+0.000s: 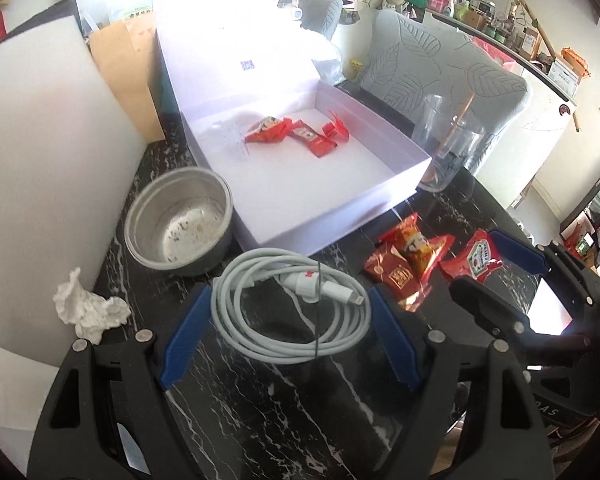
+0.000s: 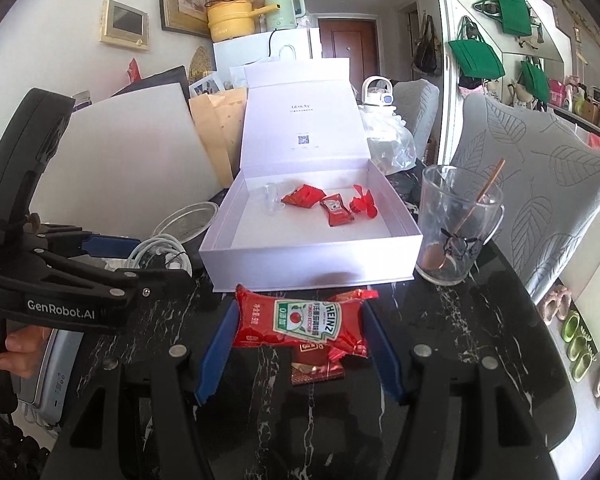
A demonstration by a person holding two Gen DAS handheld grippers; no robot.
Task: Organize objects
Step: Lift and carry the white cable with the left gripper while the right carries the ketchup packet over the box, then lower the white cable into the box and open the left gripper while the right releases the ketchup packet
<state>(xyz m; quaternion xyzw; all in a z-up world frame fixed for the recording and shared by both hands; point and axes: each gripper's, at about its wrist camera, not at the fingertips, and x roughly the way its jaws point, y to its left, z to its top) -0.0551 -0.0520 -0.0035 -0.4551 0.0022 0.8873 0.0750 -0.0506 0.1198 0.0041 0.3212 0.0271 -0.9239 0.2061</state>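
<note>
An open white box (image 1: 380, 200) (image 2: 312, 264) holds red packets (image 1: 296, 132) (image 2: 332, 206) and a clear plastic piece (image 2: 272, 200). My left gripper (image 1: 290, 300) is open, its blue fingers on either side of a coiled white cable (image 1: 292, 312) lying on the black marble table. My right gripper (image 2: 298, 328) (image 1: 496, 256) is open around a red Heinz ketchup packet (image 2: 304, 322) (image 1: 478, 258). More red snack packets (image 1: 404, 260) (image 2: 320, 368) lie beside and under it.
A dirty metal bowl (image 1: 180, 224) and a crumpled tissue (image 1: 88, 310) lie left of the cable. A glass mug with a spoon (image 2: 456, 224) (image 1: 444, 148) stands right of the box. White foam board (image 1: 48, 160) leans at the left. A leaf-patterned chair (image 2: 540, 184) stands behind the table.
</note>
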